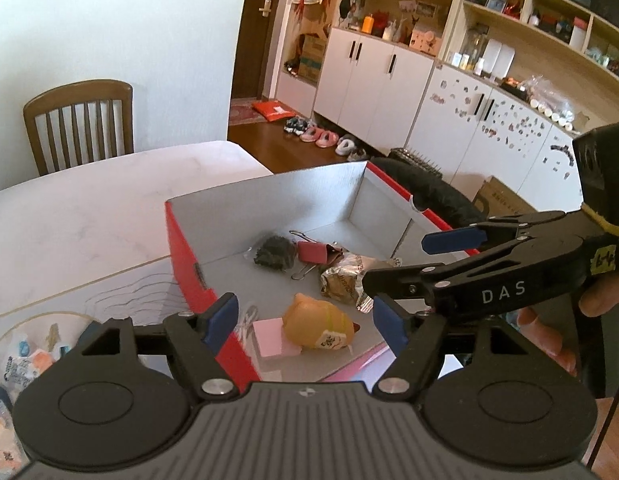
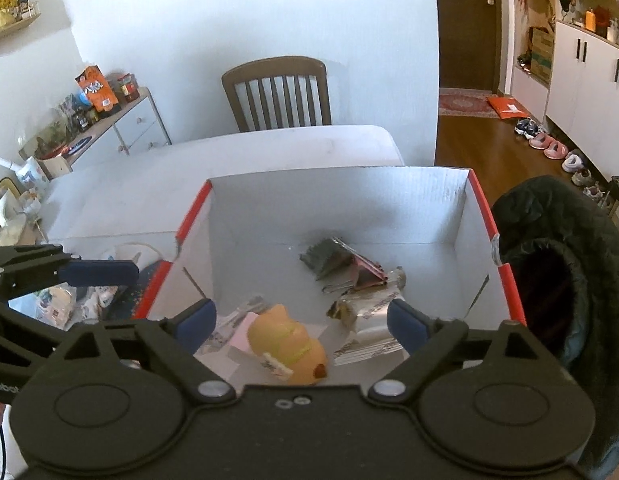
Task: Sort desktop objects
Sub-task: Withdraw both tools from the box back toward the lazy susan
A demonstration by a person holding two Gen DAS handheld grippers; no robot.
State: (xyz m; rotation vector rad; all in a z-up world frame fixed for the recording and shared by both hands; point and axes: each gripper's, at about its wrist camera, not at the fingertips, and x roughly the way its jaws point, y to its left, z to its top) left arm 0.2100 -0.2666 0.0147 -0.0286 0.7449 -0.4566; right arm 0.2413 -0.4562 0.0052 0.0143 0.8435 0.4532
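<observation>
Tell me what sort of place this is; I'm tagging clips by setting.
Most likely a home dining area by the entryway: a wooden chair at a white table, slippers on the floor by the cupboards, a cluttered shelf.

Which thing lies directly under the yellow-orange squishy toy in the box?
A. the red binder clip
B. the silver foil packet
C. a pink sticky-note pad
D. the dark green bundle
C: in the left wrist view the yellow-orange squishy toy rests partly on the pink sticky-note pad, while the other three lie apart, farther back in the box.
</observation>
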